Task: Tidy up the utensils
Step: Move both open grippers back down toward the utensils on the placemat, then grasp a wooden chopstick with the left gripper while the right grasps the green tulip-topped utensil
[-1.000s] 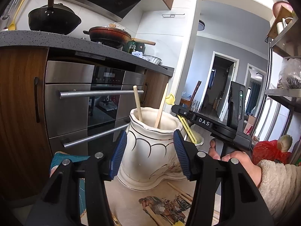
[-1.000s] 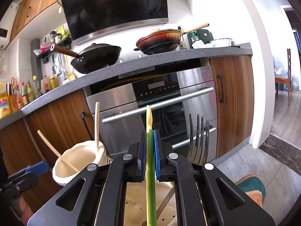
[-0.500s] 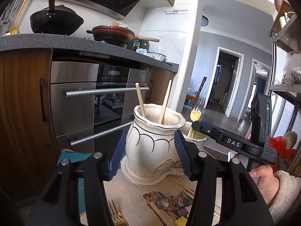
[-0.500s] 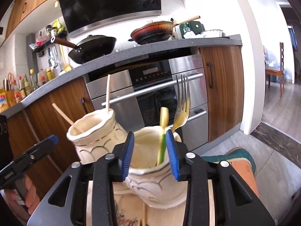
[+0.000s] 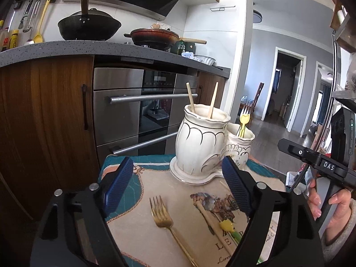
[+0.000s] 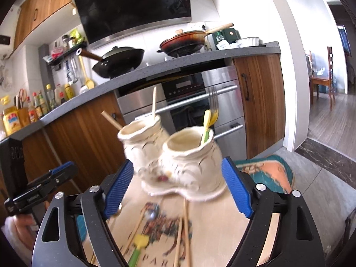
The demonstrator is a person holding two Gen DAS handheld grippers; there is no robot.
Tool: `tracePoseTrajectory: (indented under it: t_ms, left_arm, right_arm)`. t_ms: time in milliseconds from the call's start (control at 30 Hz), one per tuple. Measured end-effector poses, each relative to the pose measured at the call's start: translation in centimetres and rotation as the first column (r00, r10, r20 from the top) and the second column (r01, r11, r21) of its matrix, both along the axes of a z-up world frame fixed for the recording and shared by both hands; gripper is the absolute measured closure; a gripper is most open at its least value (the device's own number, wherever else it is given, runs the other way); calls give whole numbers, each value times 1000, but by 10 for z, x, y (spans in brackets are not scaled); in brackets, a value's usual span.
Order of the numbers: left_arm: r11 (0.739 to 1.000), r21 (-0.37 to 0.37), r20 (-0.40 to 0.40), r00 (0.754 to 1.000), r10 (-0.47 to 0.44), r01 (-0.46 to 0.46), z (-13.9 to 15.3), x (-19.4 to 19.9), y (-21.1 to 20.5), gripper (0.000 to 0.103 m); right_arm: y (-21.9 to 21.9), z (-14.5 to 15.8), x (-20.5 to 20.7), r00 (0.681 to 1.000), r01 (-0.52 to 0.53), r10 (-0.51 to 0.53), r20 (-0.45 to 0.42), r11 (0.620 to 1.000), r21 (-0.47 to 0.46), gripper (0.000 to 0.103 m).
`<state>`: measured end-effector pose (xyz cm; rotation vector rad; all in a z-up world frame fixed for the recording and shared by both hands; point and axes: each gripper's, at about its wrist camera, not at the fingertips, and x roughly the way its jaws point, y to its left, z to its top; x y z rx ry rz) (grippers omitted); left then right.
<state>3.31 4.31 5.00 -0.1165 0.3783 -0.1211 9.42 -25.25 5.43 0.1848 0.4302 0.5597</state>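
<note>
— Jaws on both tools? 
— Both spreading apart, nothing between them: left gripper (image 5: 178, 187) and right gripper (image 6: 178, 188) each face the cream ceramic holder (image 5: 201, 143).
— And the utensils?
— Two wooden sticks (image 5: 212, 103) stand in its taller pot; a gold fork (image 6: 214, 105) and yellow-tipped green pick (image 6: 205, 125) in the shorter. Another gold fork (image 5: 165, 219) lies on the desk's printed cloth (image 5: 138, 229).

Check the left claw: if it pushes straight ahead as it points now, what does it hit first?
Probably the tall cream jar holding two chopsticks. The left claw, opening with nothing between its pads, aims just above the mat. The gold fork lies lower, likely under the line; depth is unclear.
</note>
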Motion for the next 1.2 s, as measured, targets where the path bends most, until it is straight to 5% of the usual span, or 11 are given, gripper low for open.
tracePoseTrajectory:
  t_ms: [433, 833, 1033, 1200]
  left_arm:
    - [998, 50, -175, 983, 53, -45, -48, -18, 7, 14]
    - [993, 112, -275, 962, -3, 35, -69, -13, -24, 17]
    - [998, 54, -298, 954, -26, 44, -68, -10, -23, 18]
    - [988, 112, -322, 944, -67, 108, -64, -5, -55, 34]
  right_arm:
    - [4, -38, -26, 992, -42, 29, -123, 994, -101, 15]
    - [28, -49, -30, 988, -99, 68, -139, 968, -230, 15]
    - [33, -54, -28, 981, -133, 89, -174, 956, -260, 20]
    - [22, -54, -21, 981, -95, 53, -185, 970, -225, 22]
